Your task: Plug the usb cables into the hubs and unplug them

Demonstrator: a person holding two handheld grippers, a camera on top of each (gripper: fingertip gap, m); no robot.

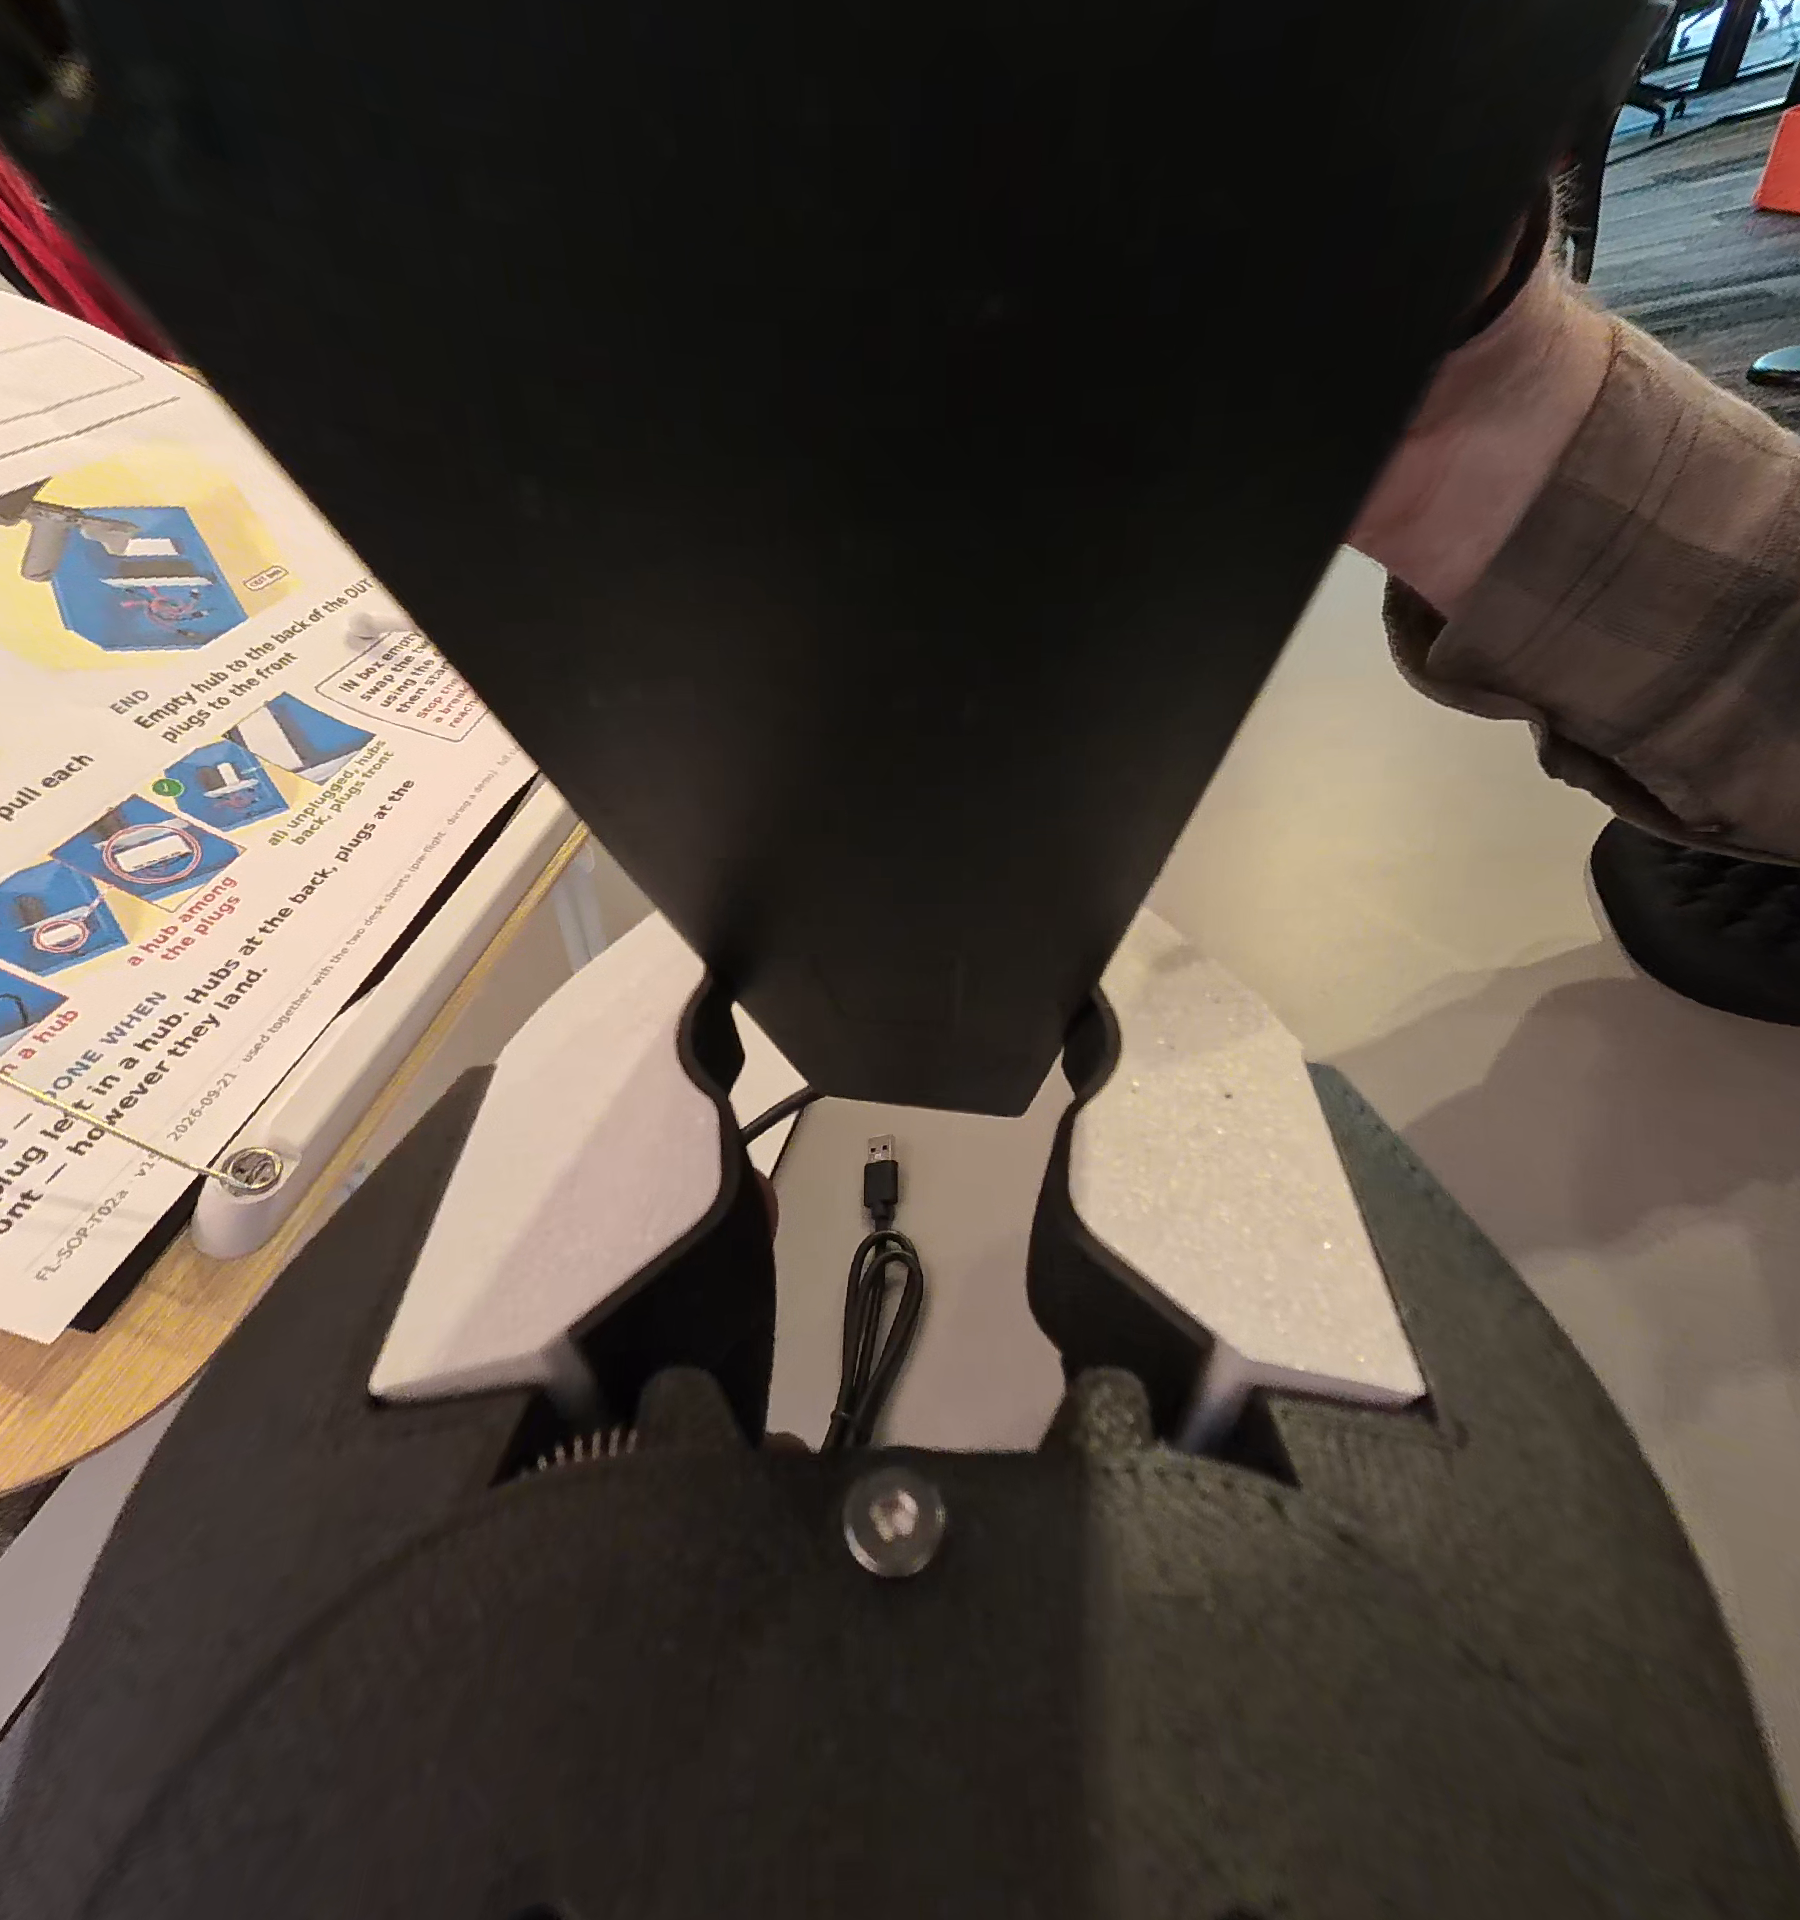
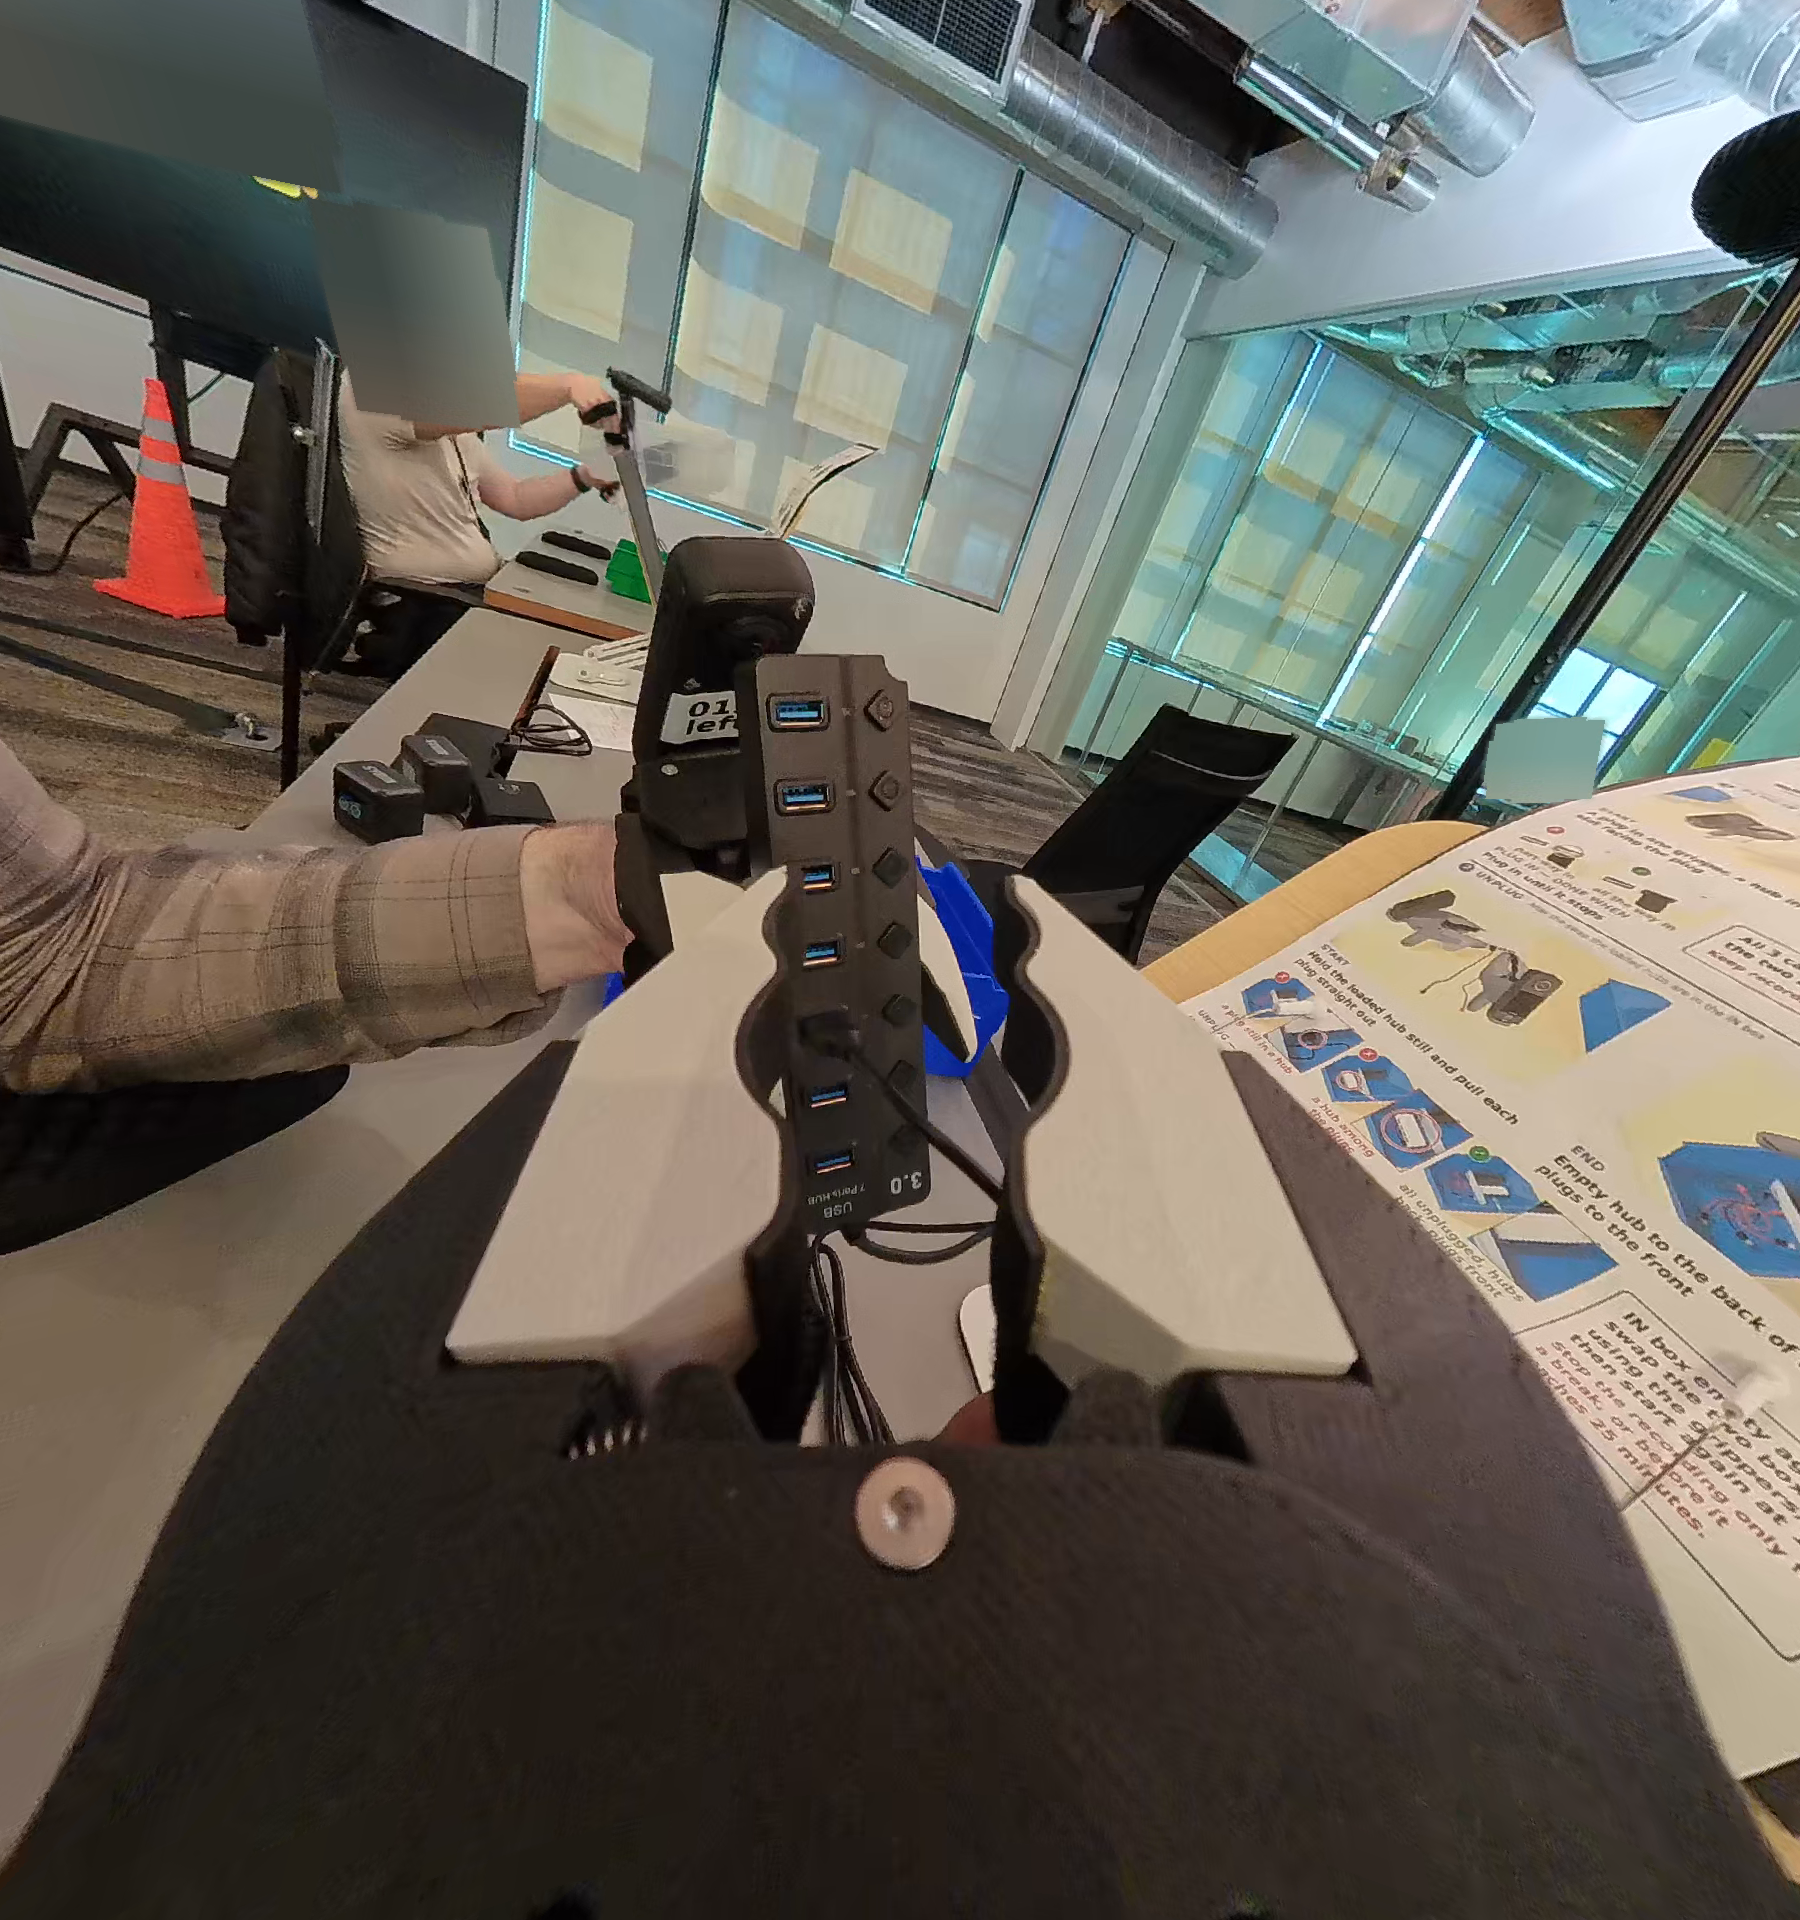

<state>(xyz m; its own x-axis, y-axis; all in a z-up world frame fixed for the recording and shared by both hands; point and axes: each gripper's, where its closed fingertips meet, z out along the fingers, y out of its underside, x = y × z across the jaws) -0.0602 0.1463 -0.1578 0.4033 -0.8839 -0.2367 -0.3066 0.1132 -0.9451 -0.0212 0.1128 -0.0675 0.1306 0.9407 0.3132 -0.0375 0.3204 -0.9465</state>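
The left gripper (image 1: 901,1039) is pinching the USB hub (image 2: 839,935) upright while the right gripper (image 2: 891,899), fingers spread either side of it, is seemingly lining up on the seated plug (image 2: 828,1031) (another cable (image 1: 880,1247) is lying loose on the table (image 1: 1498,1195)), next needing a square pinch and straight pull.

In the right wrist view the USB hub (image 2: 842,940) stands upright between the fingers of the right gripper (image 2: 891,1023), and a cable plug (image 2: 829,1031) sits in one of its lower ports. Behind the hub is the left gripper (image 2: 714,758), and a blue box (image 2: 963,971) lies behind it to the right. The instruction sheet (image 2: 1561,1174) lies on the right. In the left wrist view a loose USB cable (image 1: 880,1262) lies on the table (image 1: 1498,1164), between the left gripper's fingers (image 1: 1088,1049).
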